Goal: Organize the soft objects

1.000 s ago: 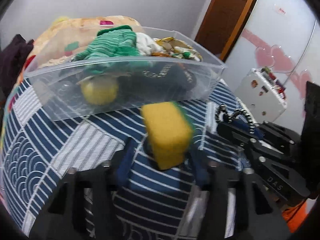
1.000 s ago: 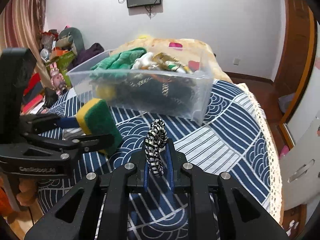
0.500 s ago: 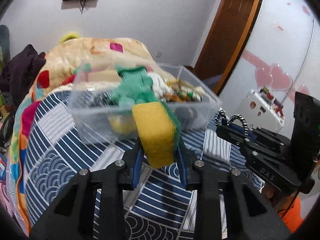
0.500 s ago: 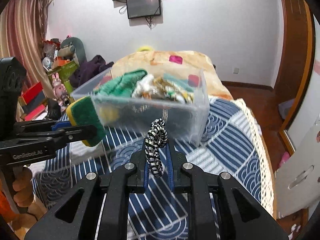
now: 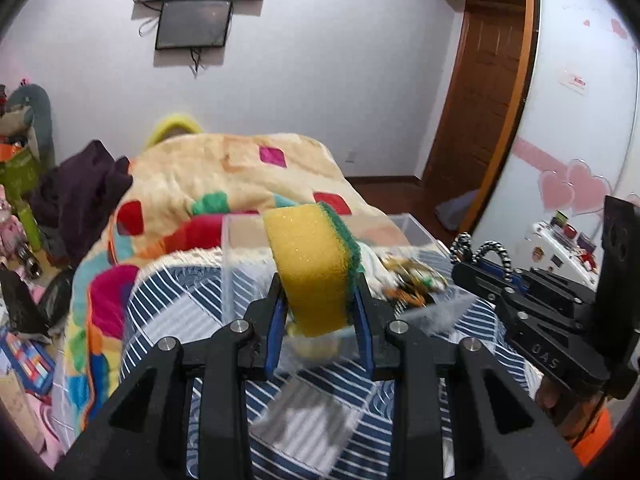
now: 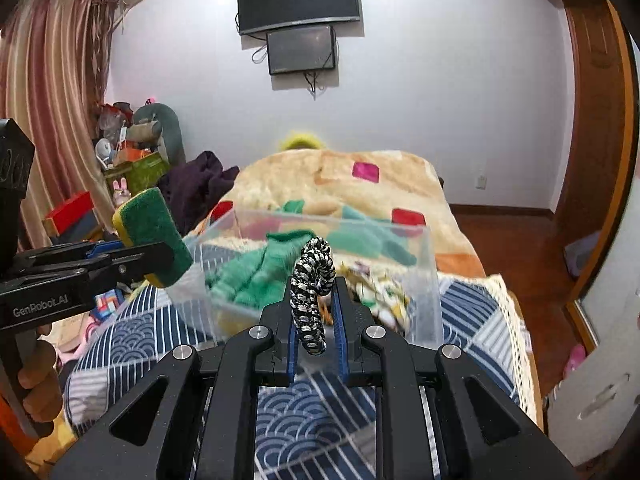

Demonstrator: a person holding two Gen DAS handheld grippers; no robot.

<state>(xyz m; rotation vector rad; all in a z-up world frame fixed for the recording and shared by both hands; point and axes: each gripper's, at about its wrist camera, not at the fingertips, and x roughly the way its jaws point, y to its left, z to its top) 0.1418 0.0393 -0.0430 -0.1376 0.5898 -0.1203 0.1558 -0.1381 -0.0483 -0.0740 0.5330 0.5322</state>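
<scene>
Two claws loaded, both held above bed near clear bin [image 6: 424,280]. My left claw [image 5: 320,304] clamped on yellow-green sponge [image 5: 316,268], sponge in air at bin's left near side. My right claw [image 6: 316,312] clamped on black-white scrunchie [image 6: 312,292], in front of bin's near wall. Green cloth [image 6: 248,276] and patterned fabric [image 6: 380,296] inside bin. Bin on blue striped bedcover [image 6: 132,344]; floral blanket [image 6: 360,184] beyond.
</scene>
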